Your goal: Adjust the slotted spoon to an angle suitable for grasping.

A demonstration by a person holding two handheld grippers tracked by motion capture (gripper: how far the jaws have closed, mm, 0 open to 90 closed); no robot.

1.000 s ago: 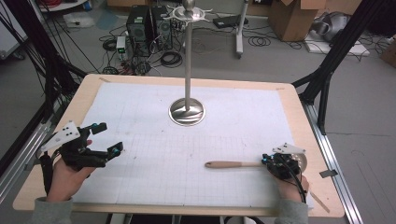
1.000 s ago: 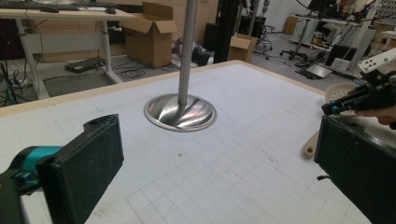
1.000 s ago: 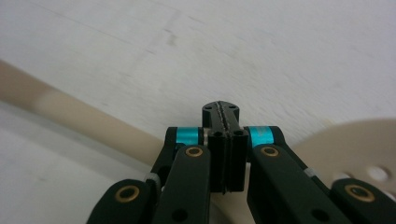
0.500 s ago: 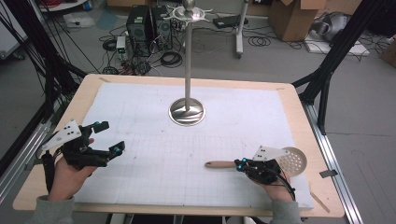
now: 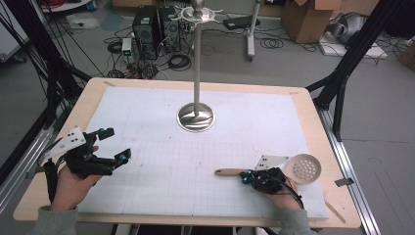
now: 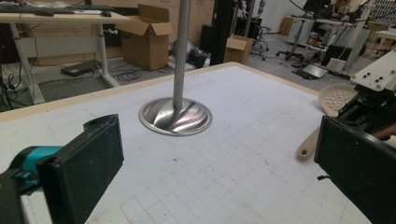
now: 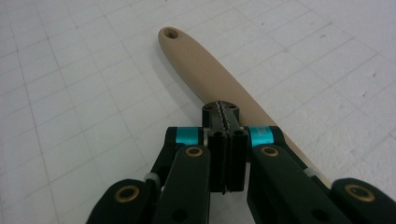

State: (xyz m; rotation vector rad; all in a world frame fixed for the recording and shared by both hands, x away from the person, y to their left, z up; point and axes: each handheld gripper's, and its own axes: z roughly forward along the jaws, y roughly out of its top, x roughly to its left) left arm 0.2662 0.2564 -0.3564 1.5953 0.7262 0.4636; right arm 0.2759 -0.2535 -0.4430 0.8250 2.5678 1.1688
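Note:
A beige slotted spoon lies on the white mat at the front right, its round perforated head (image 5: 303, 169) to the right and its handle (image 5: 226, 172) pointing left. My right gripper (image 5: 245, 177) hovers over the handle's middle. In the right gripper view its jaws (image 7: 226, 109) are pressed together with nothing between them, and the handle (image 7: 201, 60) runs underneath and ahead. My left gripper (image 5: 115, 143) is open at the front left, held above the mat. In the left gripper view its gap (image 6: 219, 172) frames the mat and the spoon handle (image 6: 308, 144).
A metal stand rises from a round base (image 5: 195, 117) at the mat's middle to a hooked top (image 5: 197, 12); the base (image 6: 175, 116) lies ahead of the left gripper. The wooden table rim (image 5: 313, 127) borders the mat. Cardboard boxes and cables lie on the floor beyond.
My right gripper has slid left from over the spoon's head to over its handle, uncovering the perforated head. The left gripper has barely shifted.

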